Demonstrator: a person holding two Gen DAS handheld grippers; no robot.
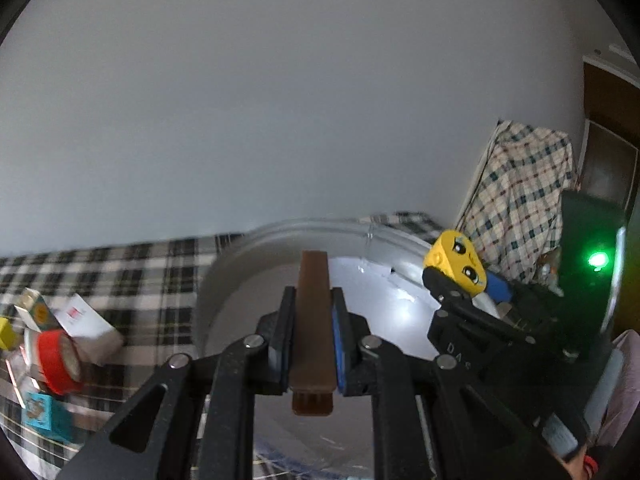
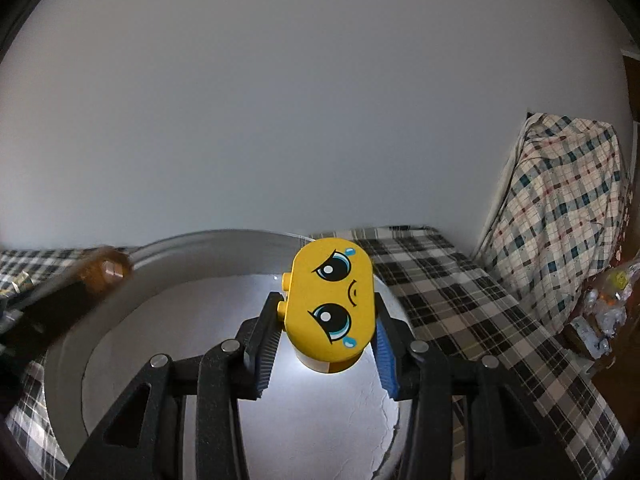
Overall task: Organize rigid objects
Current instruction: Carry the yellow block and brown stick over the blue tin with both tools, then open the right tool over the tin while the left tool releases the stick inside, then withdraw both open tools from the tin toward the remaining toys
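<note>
Fingers of both grippers grip cargo above a big white round bin [image 1: 224, 280] on a checked bed [image 1: 132, 264]. Right gripper [image 2: 324, 340] clamps a yellow crying-face block [image 2: 332, 304]; left gripper [image 1: 312, 332] pinches a brown flat bar [image 1: 313, 320]. Likely next: lower, release inside. Only the left view shows leftover boxes [image 1: 86, 326] and red tape roll [image 1: 58, 360] at nine o'clock.

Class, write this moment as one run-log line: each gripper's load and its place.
left gripper: shut on brown bar | right gripper: shut on yellow face block | both above white basin
</note>
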